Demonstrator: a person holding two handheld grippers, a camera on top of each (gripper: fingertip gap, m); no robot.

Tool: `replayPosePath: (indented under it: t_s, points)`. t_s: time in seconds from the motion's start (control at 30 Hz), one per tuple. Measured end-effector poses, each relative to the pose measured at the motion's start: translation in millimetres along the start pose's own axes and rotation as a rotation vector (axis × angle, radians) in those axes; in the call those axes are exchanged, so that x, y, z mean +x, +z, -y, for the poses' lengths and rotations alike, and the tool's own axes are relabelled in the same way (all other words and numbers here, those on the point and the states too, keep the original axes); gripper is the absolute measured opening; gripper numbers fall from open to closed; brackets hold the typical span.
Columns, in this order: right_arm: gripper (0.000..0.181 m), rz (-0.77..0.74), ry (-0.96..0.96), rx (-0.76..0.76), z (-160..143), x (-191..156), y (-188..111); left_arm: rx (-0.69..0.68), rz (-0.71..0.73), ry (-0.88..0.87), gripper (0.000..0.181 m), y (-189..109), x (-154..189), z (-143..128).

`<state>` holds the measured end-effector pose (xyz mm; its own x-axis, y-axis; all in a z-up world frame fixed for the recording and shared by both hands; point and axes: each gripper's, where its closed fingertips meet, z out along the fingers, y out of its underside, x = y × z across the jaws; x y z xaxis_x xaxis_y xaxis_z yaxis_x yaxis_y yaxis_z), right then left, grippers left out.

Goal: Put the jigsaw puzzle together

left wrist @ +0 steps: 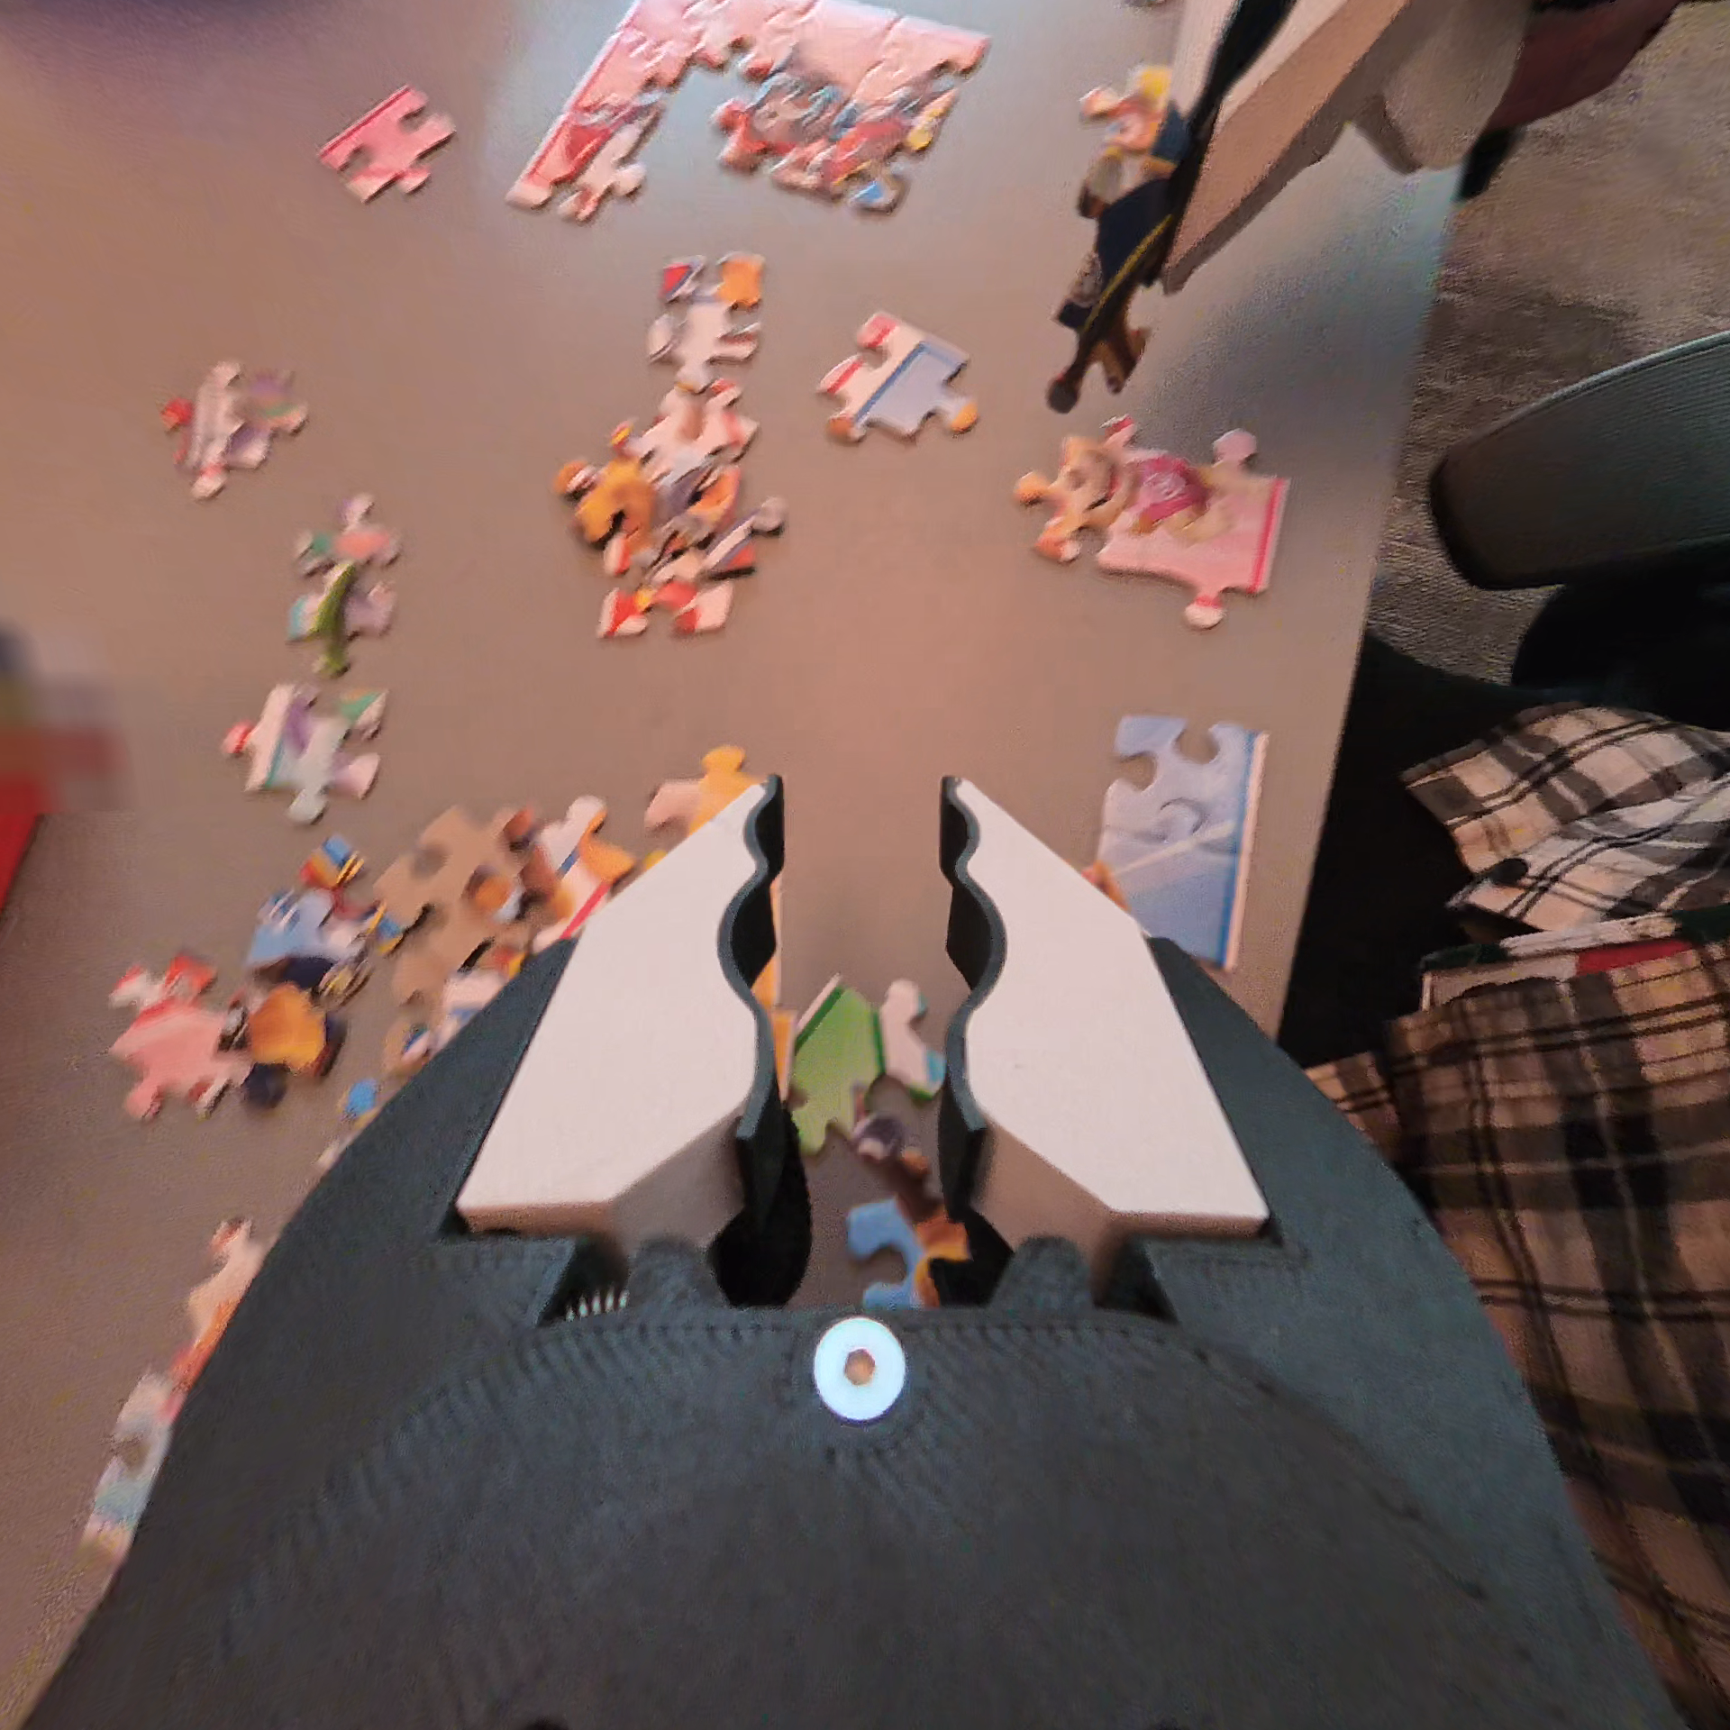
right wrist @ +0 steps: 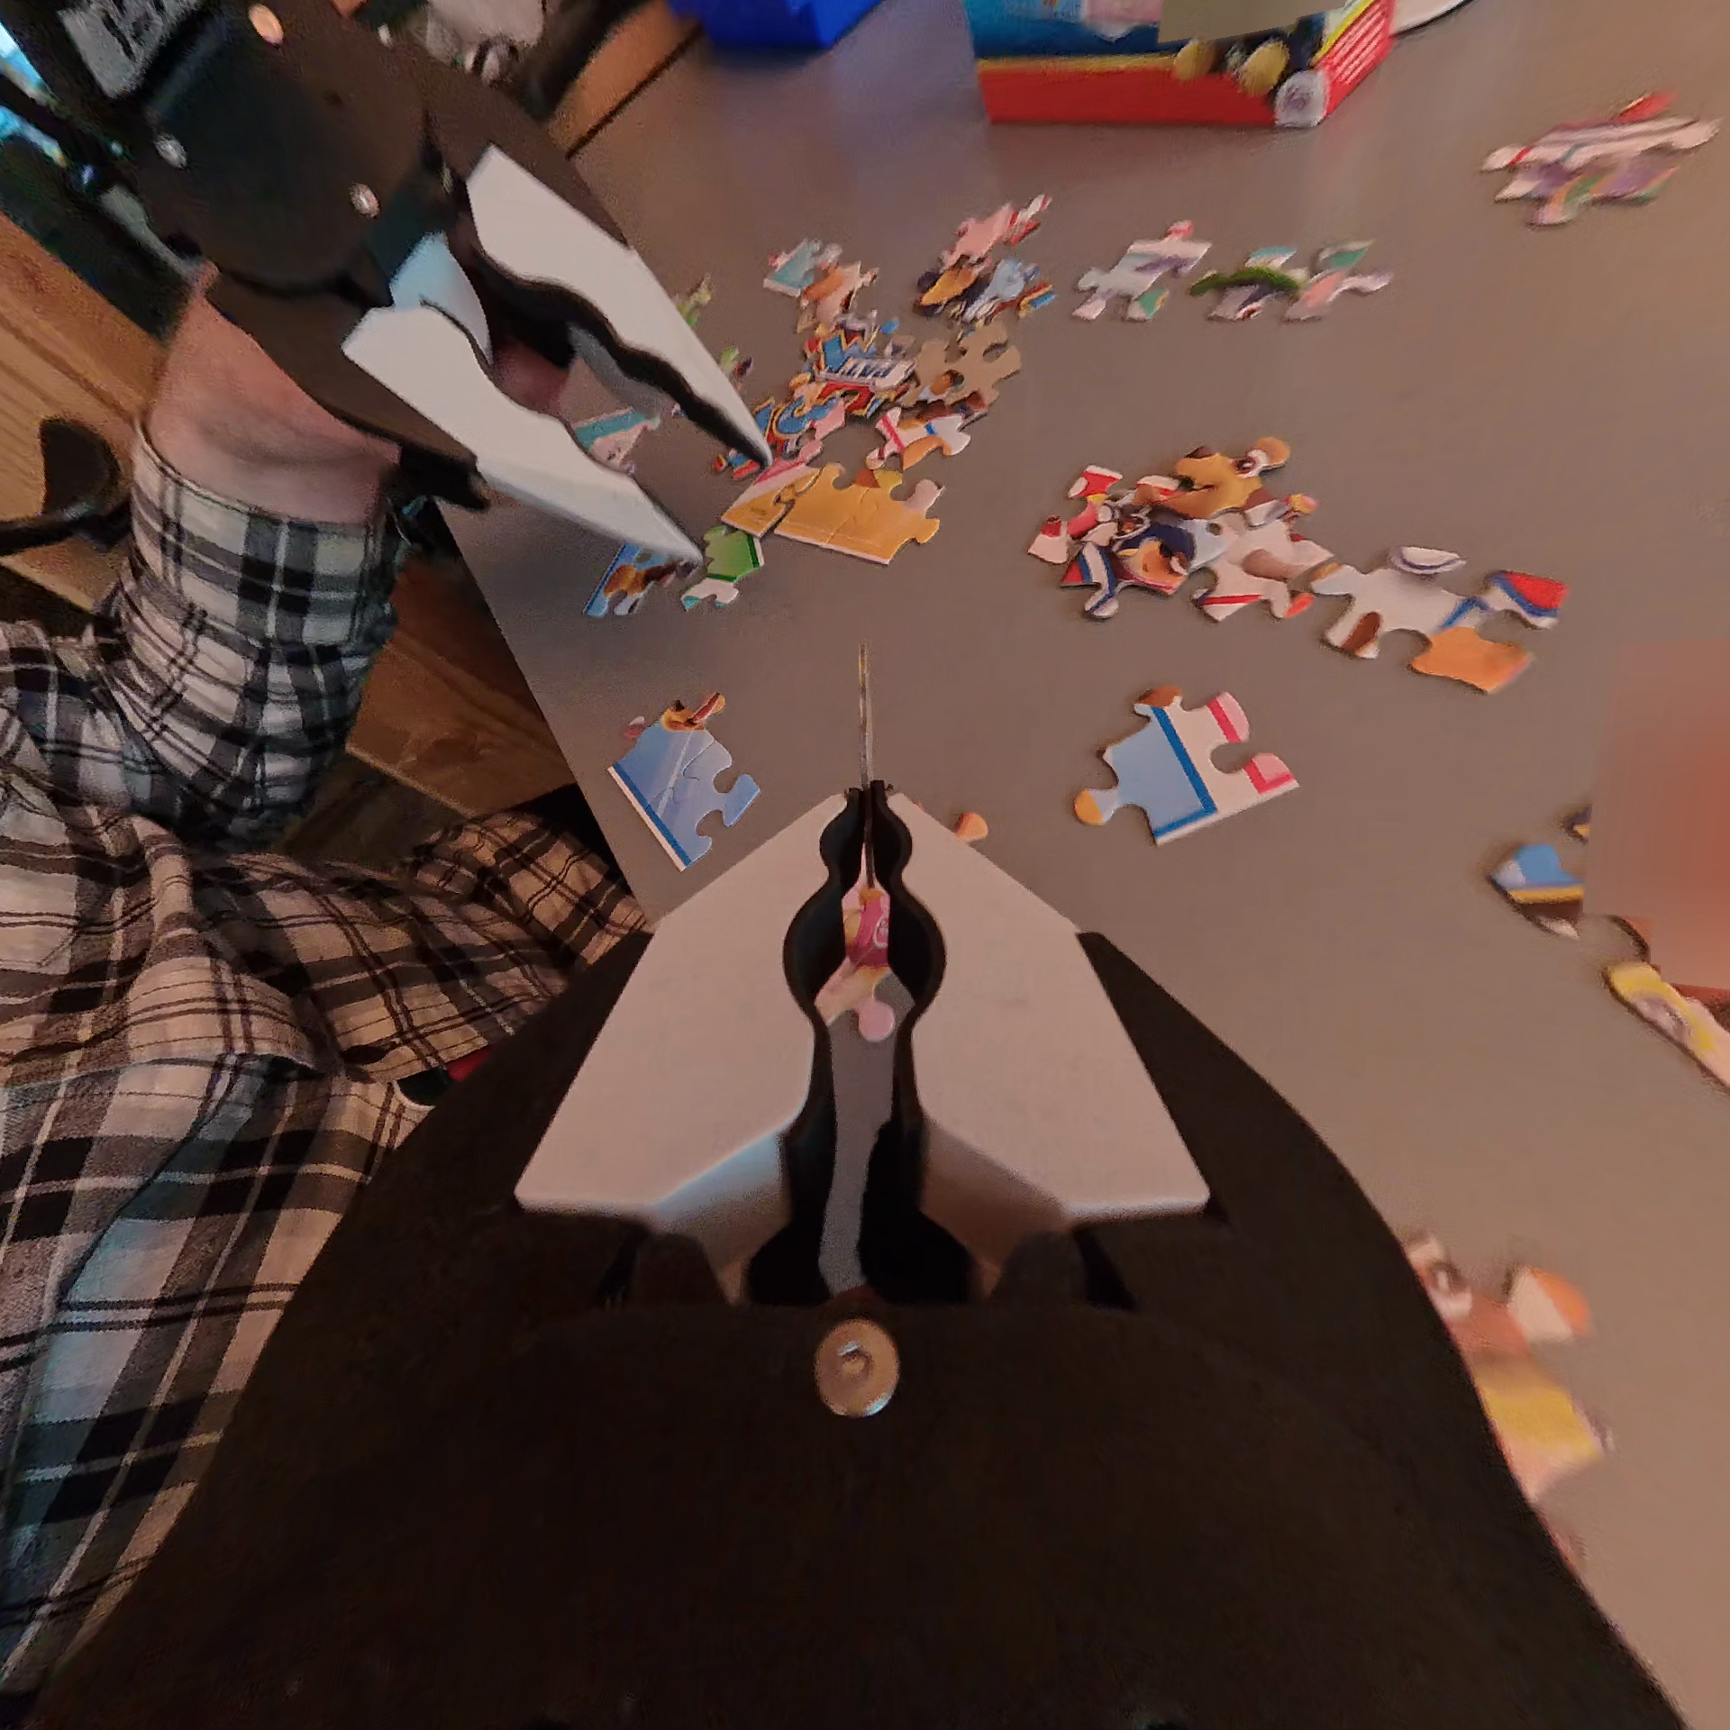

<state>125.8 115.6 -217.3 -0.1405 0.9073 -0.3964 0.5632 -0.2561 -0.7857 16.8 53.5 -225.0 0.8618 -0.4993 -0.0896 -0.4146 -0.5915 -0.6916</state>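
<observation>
I see a grey table scattered with bright cartoon-printed puzzle pieces: a pale blue pair edged in white, a yellow-orange pair, a small green one, and a mostly pink assembled section. Both my grippers have black bodies and white fingers. The sleeve is black-and-white plaid; the box looks red and blue, though it's blurred

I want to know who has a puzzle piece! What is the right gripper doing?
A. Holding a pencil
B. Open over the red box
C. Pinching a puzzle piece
C: the right gripper is shut on a dark puzzle piece, seen edge-on between its tips.
</observation>
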Motion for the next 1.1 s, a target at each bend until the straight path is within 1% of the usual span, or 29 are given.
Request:
replayPosePath:
  t_s: [0.13, 0.23, 0.3, 0.37, 0.47, 0.5, 0.53, 0.6, 0.63, 0.67, 0.73, 0.77, 0.83, 0.9, 1.0, 1.1]
  points:
    - [0.000, 0.042, 0.002, -0.135, -1.7, 9.0, 32.4, -0.039, 0.049, -0.070, 0.032, -19.9, -22.9, -25.0]
    - [0.000, 0.066, 0.012, -0.219, -1.6, 16.2, 51.4, -0.069, 0.079, -0.098, 0.033, -26.5, -34.6, -40.3]
    - [0.000, 0.084, 0.029, -0.272, -3.0, 20.4, 61.3, -0.074, 0.085, -0.110, 0.033, -28.7, -38.9, -45.7]
    - [0.003, 0.065, 0.048, -0.304, -1.9, 28.8, 68.3, -0.088, 0.093, -0.119, 0.033, -30.0, -44.3, -51.8]
    - [0.012, -0.022, 0.013, -0.324, 4.8, 44.1, 71.2, -0.105, 0.103, -0.130, 0.033, -30.1, -53.9, -58.8]
    - [0.018, -0.057, -0.006, -0.333, 7.2, 49.4, 70.2, -0.110, 0.100, -0.131, 0.033, -28.6, -57.4, -60.4]
    - [0.030, -0.098, -0.034, -0.332, 11.9, 54.7, 68.8, -0.117, 0.100, -0.133, 0.033, -26.5, -61.7, -62.0]
    - [0.039, -0.193, -0.110, -0.371, 16.7, 65.8, 64.9, -0.140, 0.106, -0.131, 0.034, -21.4, -71.1, -65.5]
    - [0.045, -0.213, -0.142, -0.403, 16.9, 66.8, 64.7, -0.151, 0.105, -0.130, 0.034, -18.4, -74.9, -66.6]
    - [0.047, -0.216, -0.165, -0.402, 22.2, 65.2, 66.8, -0.157, 0.105, -0.129, 0.035, -15.1, -79.0, -66.4]
    - [0.045, -0.180, -0.208, -0.356, 38.9, 54.7, 76.1, -0.169, 0.102, -0.125, 0.035, -6.6, -86.8, -65.3]
    - [0.045, -0.160, -0.216, -0.359, 43.2, 50.3, 81.5, -0.180, 0.097, -0.128, 0.034, -1.5, -90.1, -65.9]
    - [0.046, -0.147, -0.245, -0.375, 49.0, 47.4, 92.9, -0.212, 0.102, -0.117, 0.035, 8.3, -97.0, -67.8]
    - [0.043, -0.117, -0.262, -0.376, 54.3, 44.9, 104.2, -0.234, 0.104, -0.101, 0.038, 16.4, -101.8, -68.1]
    - [0.043, -0.059, -0.268, -0.352, 62.5, 43.1, 121.1, -0.210, 0.068, -0.095, 0.039, 24.8, -104.1, -60.7]
    - [0.042, -0.038, -0.274, -0.379, 62.1, 48.2, 134.8, -0.218, 0.042, -0.096, 0.039, 28.1, -106.4, -58.6]
